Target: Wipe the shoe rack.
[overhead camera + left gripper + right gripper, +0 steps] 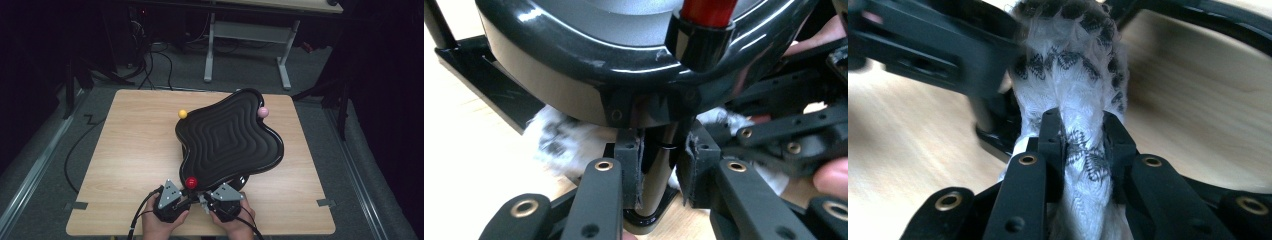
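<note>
A glossy black wavy tray stands on a low black frame on the wooden table. Its rim carries a yellow ball, a pink ball and a red ball. Under the tray's near edge, my left gripper is shut on a shiny black leg below the red knob. My right gripper is shut on a white cloth with black print, bunched against the frame. In the high view the left gripper and right gripper sit close together at the tray's front.
The cloth lies under the tray beside the black frame bar. The other gripper crowds in from the right in the left gripper view. Beyond the table are a white desk frame, cables and dark floor.
</note>
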`<state>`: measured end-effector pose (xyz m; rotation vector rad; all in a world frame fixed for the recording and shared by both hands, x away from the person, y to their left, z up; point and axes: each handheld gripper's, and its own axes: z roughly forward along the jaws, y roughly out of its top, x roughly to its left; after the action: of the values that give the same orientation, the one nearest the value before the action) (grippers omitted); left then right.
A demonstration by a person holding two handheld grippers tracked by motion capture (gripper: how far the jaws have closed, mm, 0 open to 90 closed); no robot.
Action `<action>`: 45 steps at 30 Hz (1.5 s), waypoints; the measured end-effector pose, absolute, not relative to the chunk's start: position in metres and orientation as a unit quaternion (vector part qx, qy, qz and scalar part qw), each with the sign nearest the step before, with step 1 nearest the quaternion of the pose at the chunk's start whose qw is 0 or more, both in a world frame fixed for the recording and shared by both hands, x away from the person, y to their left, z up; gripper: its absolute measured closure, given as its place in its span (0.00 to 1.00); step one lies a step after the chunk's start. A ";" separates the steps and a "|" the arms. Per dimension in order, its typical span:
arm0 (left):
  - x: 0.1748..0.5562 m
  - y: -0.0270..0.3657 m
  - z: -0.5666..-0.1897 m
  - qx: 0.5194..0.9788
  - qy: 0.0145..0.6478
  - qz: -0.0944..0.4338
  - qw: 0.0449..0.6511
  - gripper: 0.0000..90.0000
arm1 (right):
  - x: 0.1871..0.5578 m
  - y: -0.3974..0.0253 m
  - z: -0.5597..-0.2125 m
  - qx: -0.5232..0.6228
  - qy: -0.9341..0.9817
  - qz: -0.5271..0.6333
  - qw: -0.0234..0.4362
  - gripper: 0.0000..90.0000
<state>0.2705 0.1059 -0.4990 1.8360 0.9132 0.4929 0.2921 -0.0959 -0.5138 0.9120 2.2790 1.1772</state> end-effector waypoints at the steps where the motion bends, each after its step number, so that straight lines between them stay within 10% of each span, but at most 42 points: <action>1: 0.271 0.108 -0.499 0.759 0.376 0.205 0.491 0.82 | 0.293 -0.098 -0.514 0.327 0.819 0.419 0.215 0.84; 25: 0.279 0.163 -0.499 0.714 0.447 0.207 0.498 0.81 | 0.359 -0.191 -0.499 0.468 0.739 0.421 0.240 0.84; 45: 0.269 0.117 -0.500 0.738 0.407 0.186 0.505 0.81 | 0.306 -0.136 -0.515 0.413 0.776 0.443 0.176 0.85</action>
<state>0.2686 0.1174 -0.5002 1.7811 0.9834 0.4478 0.3063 -0.1360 -0.5150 1.1684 2.1985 1.2540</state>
